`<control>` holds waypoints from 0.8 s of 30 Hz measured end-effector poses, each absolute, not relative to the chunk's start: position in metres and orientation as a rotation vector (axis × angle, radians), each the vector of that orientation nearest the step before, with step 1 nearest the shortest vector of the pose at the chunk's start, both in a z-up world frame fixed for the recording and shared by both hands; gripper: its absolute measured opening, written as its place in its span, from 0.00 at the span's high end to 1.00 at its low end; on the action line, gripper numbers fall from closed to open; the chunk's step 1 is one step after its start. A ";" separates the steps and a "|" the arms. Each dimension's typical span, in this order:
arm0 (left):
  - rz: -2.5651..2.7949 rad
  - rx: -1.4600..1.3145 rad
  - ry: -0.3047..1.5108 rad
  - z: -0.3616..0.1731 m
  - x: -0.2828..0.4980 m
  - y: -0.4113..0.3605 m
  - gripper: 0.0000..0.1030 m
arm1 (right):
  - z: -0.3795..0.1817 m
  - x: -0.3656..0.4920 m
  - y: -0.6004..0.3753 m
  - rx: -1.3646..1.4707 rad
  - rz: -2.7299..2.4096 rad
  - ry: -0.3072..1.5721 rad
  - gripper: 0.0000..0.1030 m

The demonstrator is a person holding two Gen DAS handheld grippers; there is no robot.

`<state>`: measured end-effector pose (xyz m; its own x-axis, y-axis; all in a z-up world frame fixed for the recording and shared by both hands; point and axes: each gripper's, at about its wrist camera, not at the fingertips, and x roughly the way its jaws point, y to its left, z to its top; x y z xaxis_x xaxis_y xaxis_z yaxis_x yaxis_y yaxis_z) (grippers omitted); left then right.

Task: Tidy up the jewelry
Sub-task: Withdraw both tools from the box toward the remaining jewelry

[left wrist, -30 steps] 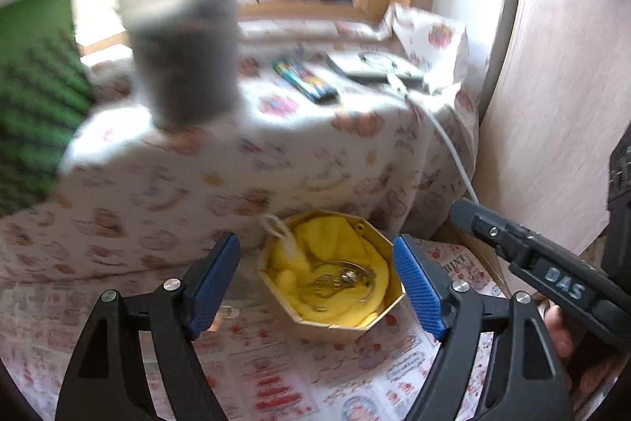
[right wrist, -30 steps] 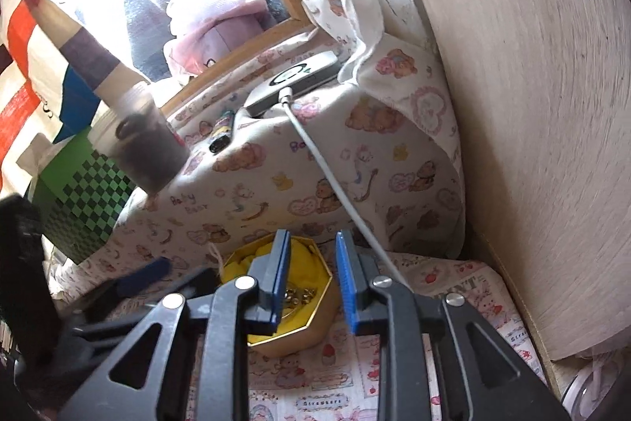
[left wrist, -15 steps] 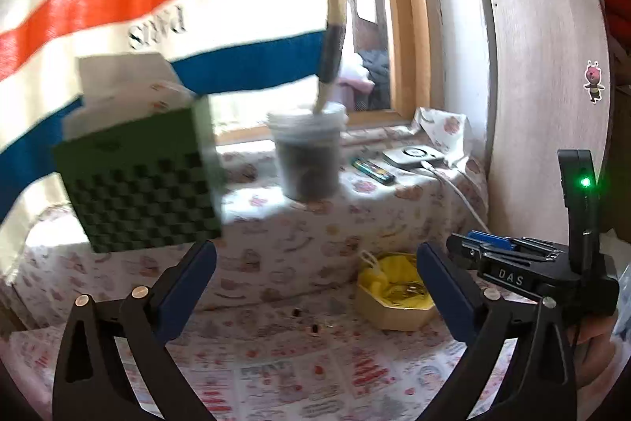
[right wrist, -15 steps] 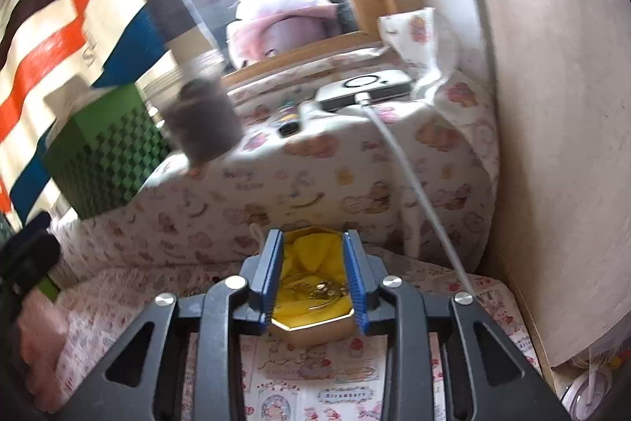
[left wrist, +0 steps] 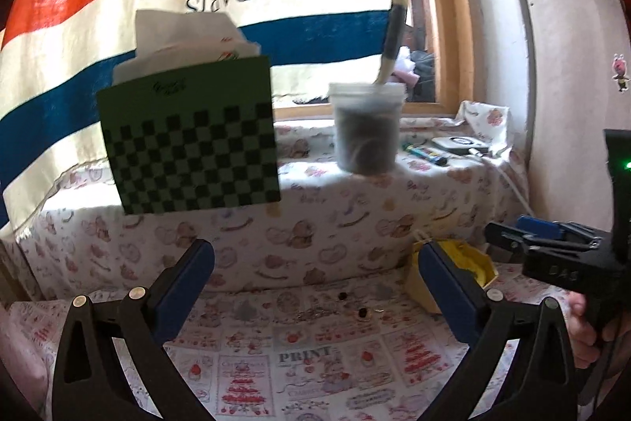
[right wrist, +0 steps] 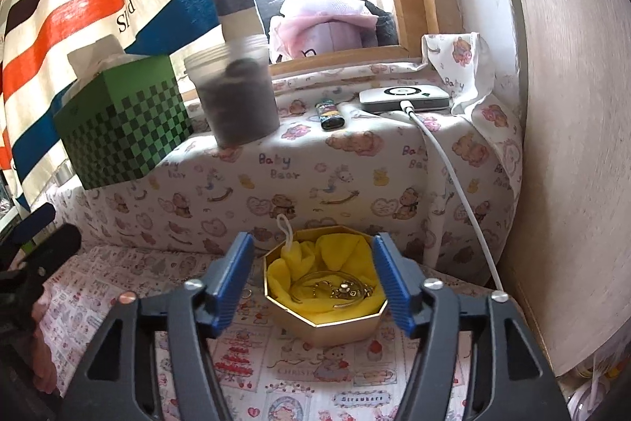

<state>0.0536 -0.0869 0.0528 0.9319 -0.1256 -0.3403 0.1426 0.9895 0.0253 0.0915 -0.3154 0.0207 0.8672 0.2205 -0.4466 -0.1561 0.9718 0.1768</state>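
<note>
You are opening your right claw (right wrist: 311,281), empty, over the gold octagonal jewelry box (right wrist: 325,298) where a bracelet (right wrist: 335,289) lies on yellow cloth, while your left claw (left wrist: 315,289), spread wide, is facing the loose chain (left wrist: 315,312) and beads on the printed tabletop (left wrist: 299,373), probably next to grasp.

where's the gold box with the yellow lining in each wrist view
Left wrist: the gold box sits low right, partly hidden behind a blue finger of the left gripper.
Right wrist: the box is low centre, framed by the right gripper's fingers, which do not touch it.
Shared landmark: the green checkered box on the ledge.
</note>
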 end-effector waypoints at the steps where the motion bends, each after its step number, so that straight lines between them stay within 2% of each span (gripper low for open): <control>1: -0.147 0.041 0.335 0.050 0.054 -0.084 0.00 | 0.019 0.092 -0.314 0.141 0.203 0.481 0.30; 5: -0.206 -0.037 0.228 0.041 0.042 -0.070 0.00 | 0.014 0.092 -0.312 0.153 0.202 0.468 0.07; 8: -0.185 -0.101 0.238 0.037 0.046 -0.059 0.00 | 0.012 0.090 -0.314 0.195 0.206 0.436 0.00; 15: -0.017 -0.212 0.223 0.027 0.058 -0.034 0.00 | 0.000 0.092 -0.304 0.167 0.204 0.352 0.00; 18: -0.003 -0.149 0.228 0.024 0.062 -0.034 0.00 | -0.005 0.097 -0.295 0.088 0.275 0.376 0.00; 24: -0.034 -0.036 0.222 0.016 0.066 -0.039 0.00 | -0.012 0.097 -0.292 0.114 0.323 0.374 0.00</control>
